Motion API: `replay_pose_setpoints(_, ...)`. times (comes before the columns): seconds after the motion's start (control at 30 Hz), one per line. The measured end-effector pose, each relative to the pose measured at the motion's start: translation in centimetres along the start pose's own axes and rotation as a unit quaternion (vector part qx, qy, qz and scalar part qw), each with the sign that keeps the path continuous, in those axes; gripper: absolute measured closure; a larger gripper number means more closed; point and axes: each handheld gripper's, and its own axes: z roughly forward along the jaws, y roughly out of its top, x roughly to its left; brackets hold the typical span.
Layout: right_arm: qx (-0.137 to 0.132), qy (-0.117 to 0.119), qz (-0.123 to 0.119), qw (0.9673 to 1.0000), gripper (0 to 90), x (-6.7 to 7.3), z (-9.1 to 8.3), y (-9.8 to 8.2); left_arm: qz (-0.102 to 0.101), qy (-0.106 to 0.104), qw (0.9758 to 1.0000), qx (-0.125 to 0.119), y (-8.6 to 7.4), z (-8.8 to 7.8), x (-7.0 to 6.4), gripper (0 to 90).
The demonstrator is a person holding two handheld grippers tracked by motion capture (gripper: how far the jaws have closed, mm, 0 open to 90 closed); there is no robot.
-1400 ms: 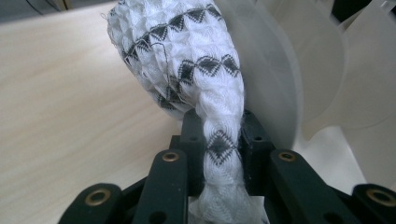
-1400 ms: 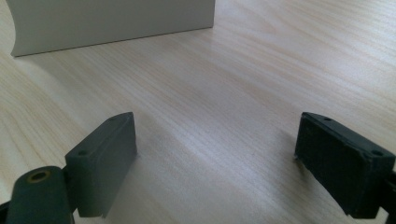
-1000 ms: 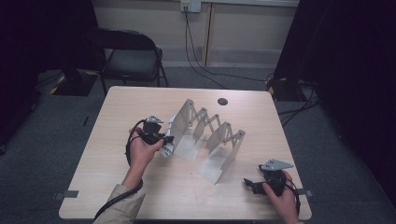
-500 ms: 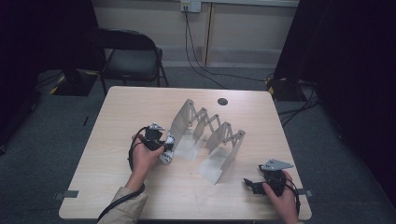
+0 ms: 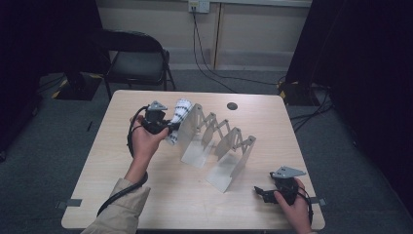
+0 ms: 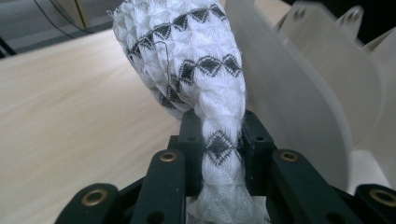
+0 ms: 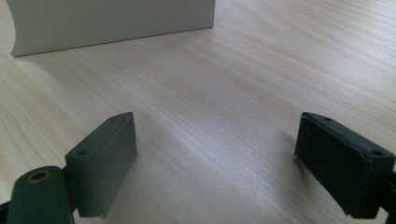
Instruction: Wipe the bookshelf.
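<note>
The pale wooden table [image 5: 146, 195] carries, at its centre, a grey metal accordion-style rack of upright divider plates joined by scissor links [image 5: 214, 144], running from about 11 o'clock to 5 o'clock across the top. No other loose item lies in my working area.

My left gripper [image 5: 168, 127] is at roughly 10 o'clock from the table's centre, raised clear of the surface. Its jaws are clamped tight on a white knitted cloth with black diamond bands [image 6: 201, 79], bunched into a rope where the pads [image 6: 254, 140] pinch it. The free end of the cloth stands up just beside the rack's end plate at 11 o'clock, close against its outer face; I cannot confirm contact.

My right gripper [image 7: 217, 158] sits low at 5 o'clock near the table's front edge, jaws spread wide with nothing between them, well apart from the rack.

Assessment: the carry step is in hand, with the cloth lifted and presented to the rack. The next move calls for bringing the cloth above the first slot between plates, lowering it in without snagging on the links, then releasing.
</note>
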Motion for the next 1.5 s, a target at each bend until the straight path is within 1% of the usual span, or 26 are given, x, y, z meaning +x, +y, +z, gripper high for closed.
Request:
replay_pose_setpoints(0.07, 0.0, 0.0, 0.0, 1.0, 11.9, 0.0, 0.0, 0.0, 0.002, -0.001, 1.0, -0.005, 0.6, 0.0, -0.1, 74.2)
replay_pose_setpoints(0.13, 0.0, 0.0, 0.0, 1.0, 12.0, 0.0, 0.0, 0.0, 0.008, -0.005, 1.0, -0.002, 0.8, 0.5, -0.3, 74.2)
replay_pose_setpoints(0.2, 0.0, 0.0, 0.0, 1.0, 12.0, 0.0, 0.0, 0.0, 0.011, -0.005, 0.9999, 0.003, 0.6, 1.1, -0.3, 74.2)
replay_pose_setpoints(0.27, 0.0, 0.0, 0.0, 1.0, 11.9, 0.0, 0.0, 0.0, 0.009, -0.007, 0.9998, 0.014, 0.0, 1.7, -0.3, 74.3)
replay_pose_setpoints(0.37, 0.0, 0.0, 0.0, 1.0, 11.9, 0.0, 0.0, 0.0, -0.002, -0.013, 0.9996, 0.025, -1.1, 2.7, -0.1, 74.3)
replay_pose_setpoints(0.4, 0.0, 0.0, 0.0, 1.0, 12.0, 0.0, 0.0, 0.0, 0.001, -0.017, 0.9992, 0.037, -1.5, 2.9, 0.1, 74.3)
replay_pose_setpoints(0.57, 0.0, 0.001, -0.001, 1.0, 12.0, 0.0, 0.0, 0.0, -0.004, -0.018, 0.998, 0.06, -4.0, 4.6, 0.3, 73.9)
replay_pose_setpoints(0.67, 0.0, 0.001, -0.001, 1.0, 12.0, 0.0, 0.0, 0.0, -0.01, -0.019, 0.9977, 0.065, -5.1, 5.3, 0.5, 73.9)
replay_pose_setpoints(0.73, 0.0, 0.001, -0.001, 1.0, 12.0, 0.0, 0.0, 0.0, -0.023, -0.019, 0.9975, 0.064, -6.0, 5.8, 0.5, 73.8)
replay_pose_setpoints(0.77, 0.0, 0.001, -0.001, 1.0, 12.0, 0.0, 0.0, 0.0, -0.019, -0.017, 0.9972, 0.07, -6.3, 5.9, 0.6, 73.6)
replay_pose_setpoints(0.8, 0.0, 0.001, -0.001, 1.0, 12.0, 0.0, 0.0, 0.0, -0.02, -0.018, 0.9967, 0.077, -6.7, 6.1, 0.5, 73.2)
replay_pose_setpoints(0.87, 0.0, 0.001, -0.001, 1.0, 12.0, 0.0, 0.0, 0.0, -0.022, -0.016, 0.9965, 0.08, -7.2, 6.4, 0.5, 72.7)
replay_pose_setpoints(0.9, 0.0, 0.001, -0.001, 1.0, 12.0, 0.0, 0.0, 0.0, -0.029, -0.014, 0.9964, 0.078, -7.5, 6.5, 0.5, 71.3)
replay_pose_setpoints(0.93, 0.0, 0.001, -0.001, 1.0, 12.0, 0.0, 0.0, 0.0, -0.027, -0.01, 0.9965, 0.079, -7.7, 6.5, 0.6, 68.4)
replay_pose_setpoints(0.97, 0.0, 0.001, -0.001, 1.0, 11.9, 0.0, 0.0, 0.0, -0.029, -0.001, 0.9968, 0.075, -7.8, 6.6, 0.7, 62.9)
replay_pose_setpoints(1.0, 0.0, 0.001, -0.001, 1.0, 12.0, 0.0, 0.0, 0.0, -0.031, 0.004, 0.9968, 0.074, -7.9, 6.5, 0.8, 56.2)
replay_pose_setpoints(1.03, 0.0, 0.001, -0.001, 1.0, 12.0, 0.0, 0.0, 0.0, -0.038, 0.004, 0.9967, 0.072, -8.1, 6.4, 0.9, 52.9)
replay_pose_setpoints(1.07, 0.0, 0.001, -0.001, 1.0, 12.0, 0.0, 0.0, 0.0, -0.043, 0.004, 0.9964, 0.073, -8.2, 6.2, 1.0, 51.7)
replay_pose_setpoints(1.1, 0.0, 0.001, -0.001, 1.0, 11.9, 0.0, 0.0, 0.0, -0.044, 0.011, 0.9964, 0.072, -8.3, 5.9, 1.0, 50.0)
replay_pose_setpoints(1.13, 0.0, 0.001, -0.001, 1.0, 12.0, 0.0, 0.0, 0.0, -0.039, 0.015, 0.9965, 0.073, -8.4, 5.7, 1.0, 47.4)
replay_pose_setpoints(1.2, 0.0, 0.001, -0.001, 1.0, 12.0, 0.0, 0.0, 0.0, -0.039, 0.026, 0.9965, 0.069, -8.5, 5.2, 1.0, 44.6)
replay_pose_setpoints(1.27, 0.0, 0.001, -0.001, 1.0, 12.0, 0.0, 0.0, 0.0, -0.041, 0.029, 0.9959, 0.075, -8.9, 4.7, 0.9, 44.8)
replay_pose_setpoints(1.33, 0.0, 0.001, -0.001, 1.0, 12.0, 0.0, 0.0, 0.0, -0.041, 0.022, 0.9949, 0.089, -9.4, 4.8, 0.8, 48.2)
replay_pose_setpoints(1.37, 0.0, 0.001, -0.001, 1.0, 11.9, 0.0, 0.0, 0.0, -0.04, 0.023, 0.9947, 0.092, -9.7, 5.0, 0.9, 48.3)
replay_pose_setpoints(1.47, 0.0, 0.0, 0.0, 1.0, 11.9, 0.0, 0.0, 0.0, -0.027, 0.019, 0.9952, 0.092, -10.0, 5.2, 0.8, 57.7)
replay_pose_setpoints(1.5, 0.0, 0.0, 0.0, 1.0, 11.9, 0.0, 0.0, 0.0, -0.027, 0.014, 0.9949, 0.096, -9.9, 5.3, 0.8, 64.2)
